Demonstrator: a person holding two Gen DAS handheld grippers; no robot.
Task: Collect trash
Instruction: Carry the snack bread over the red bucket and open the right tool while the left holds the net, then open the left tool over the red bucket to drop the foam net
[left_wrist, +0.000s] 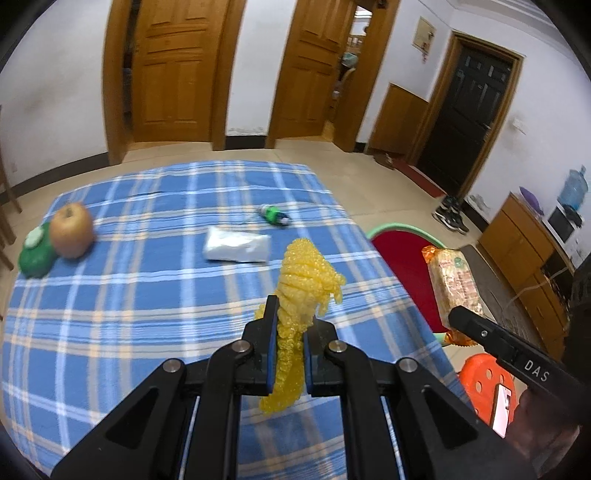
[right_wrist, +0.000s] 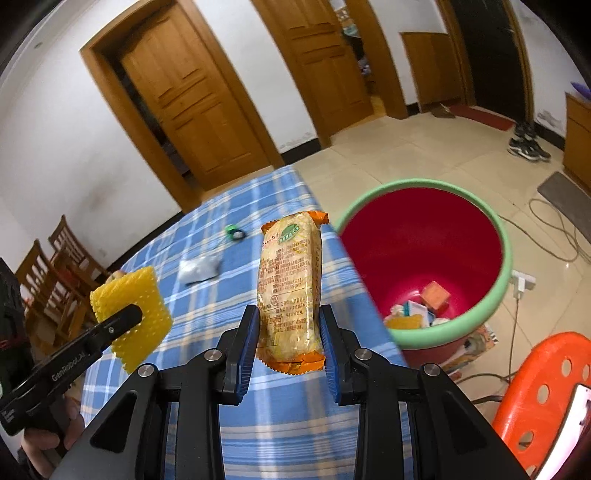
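Grippers are both carrying trash, left gripper (left_wrist: 290, 354) pinching yellow foam net (left_wrist: 303, 280), right gripper (right_wrist: 288, 347) clamping snack wrapper (right_wrist: 290, 288), heading for half-filled bin (right_wrist: 506, 266) at frame right while white packet (left_wrist: 236, 249) and small bottle (left_wrist: 274, 215) are waiting mid-table.

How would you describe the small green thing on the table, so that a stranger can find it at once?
Start from the blue checked tablecloth. Toward its far edge, beyond the white packet lying in the middle, lies a small green bottle on its side. Unlike the larger green object beside the apple at the left, it lies alone and has a white end.
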